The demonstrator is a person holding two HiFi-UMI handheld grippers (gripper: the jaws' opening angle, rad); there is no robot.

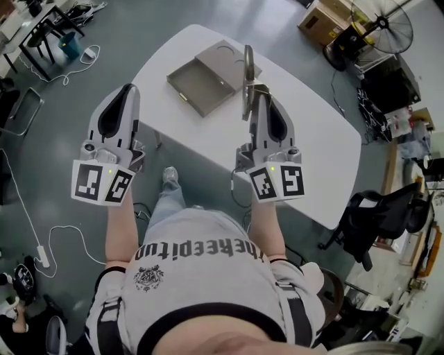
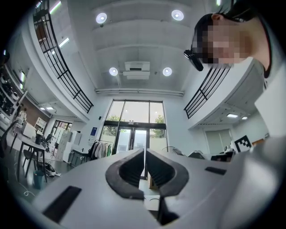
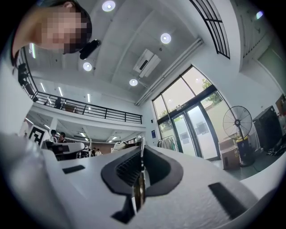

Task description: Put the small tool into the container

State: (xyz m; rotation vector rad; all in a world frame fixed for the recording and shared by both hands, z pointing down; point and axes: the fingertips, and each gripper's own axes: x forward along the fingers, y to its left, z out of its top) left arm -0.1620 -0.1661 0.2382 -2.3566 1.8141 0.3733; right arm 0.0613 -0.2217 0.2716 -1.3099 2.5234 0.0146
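Observation:
In the head view both grippers are raised toward the camera, in front of the person's chest. My right gripper [image 1: 258, 90] is shut on a thin flat metal tool [image 1: 246, 80] that sticks out past its tips. In the right gripper view the tool [image 3: 141, 152] shows edge-on between the pressed jaws of the right gripper [image 3: 142, 162]. My left gripper [image 1: 127, 88] is shut and holds nothing; in its own view the left gripper [image 2: 144, 165] faces a hall with its jaws together. A shallow open brown-grey container [image 1: 198, 87] lies on the white table [image 1: 312, 152], its lid [image 1: 225, 57] beside it.
Below the grippers are the table's near edge and grey floor. A black office chair [image 1: 378, 215] stands to the right of the table. A standing fan [image 1: 388, 28] and a cardboard box [image 1: 322, 17] are at the far right. White cables [image 1: 41, 243] trail on the floor at left.

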